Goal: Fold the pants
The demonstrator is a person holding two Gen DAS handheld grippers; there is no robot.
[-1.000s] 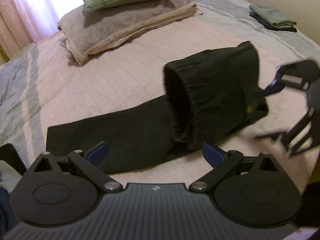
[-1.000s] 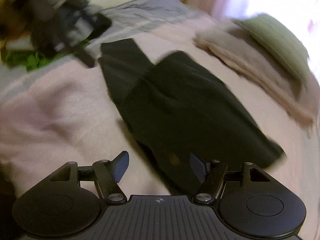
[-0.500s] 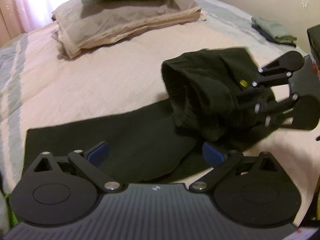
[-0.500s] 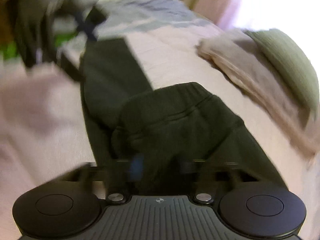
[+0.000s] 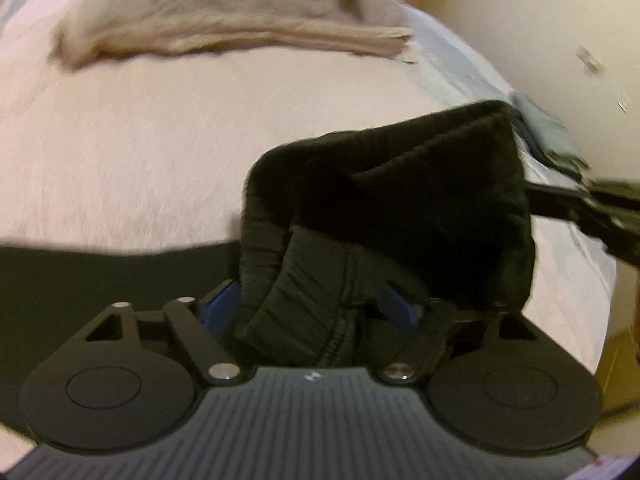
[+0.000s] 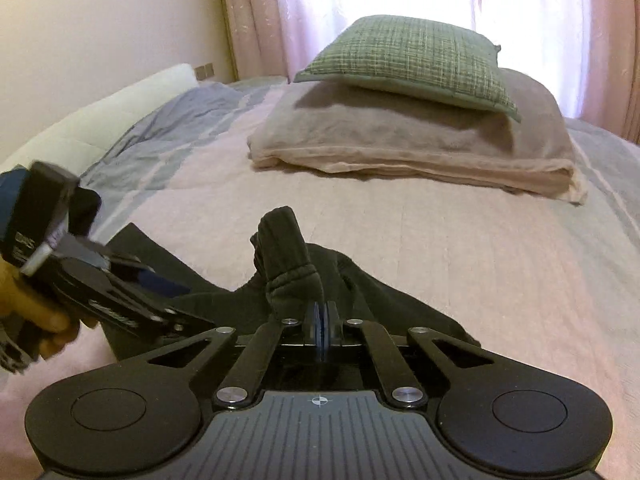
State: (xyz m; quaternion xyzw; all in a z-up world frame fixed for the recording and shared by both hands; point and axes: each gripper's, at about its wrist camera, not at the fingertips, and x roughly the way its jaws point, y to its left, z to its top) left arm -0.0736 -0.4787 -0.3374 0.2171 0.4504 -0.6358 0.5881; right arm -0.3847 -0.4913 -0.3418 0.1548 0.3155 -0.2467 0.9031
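Black pants (image 5: 400, 200) lie on the pink bedcover (image 5: 140, 152), legs stretched left and the waist end folded up in a bunch. In the left wrist view, my left gripper (image 5: 312, 304) straddles the elastic waistband. Its jaws are closing, and the blue pads (image 5: 222, 304) stand at the band's sides without squeezing it. In the right wrist view, my right gripper (image 6: 322, 316) is shut on a fold of the pants (image 6: 288, 264), which rises in a peak above its pads. A hand (image 6: 44, 316) holds the left gripper (image 6: 160, 284) at the left, over the fabric.
A green checked pillow (image 6: 408, 60) rests on a folded beige blanket (image 6: 400, 140) at the head of the bed. Folded clothes (image 5: 556, 140) lie near the bed's right edge by the wall. Pink curtains (image 6: 256, 20) hang behind.
The left gripper came down onto the waistband and its jaws narrowed around it. The right gripper swung round, shut on the pants' fabric and lifted it.
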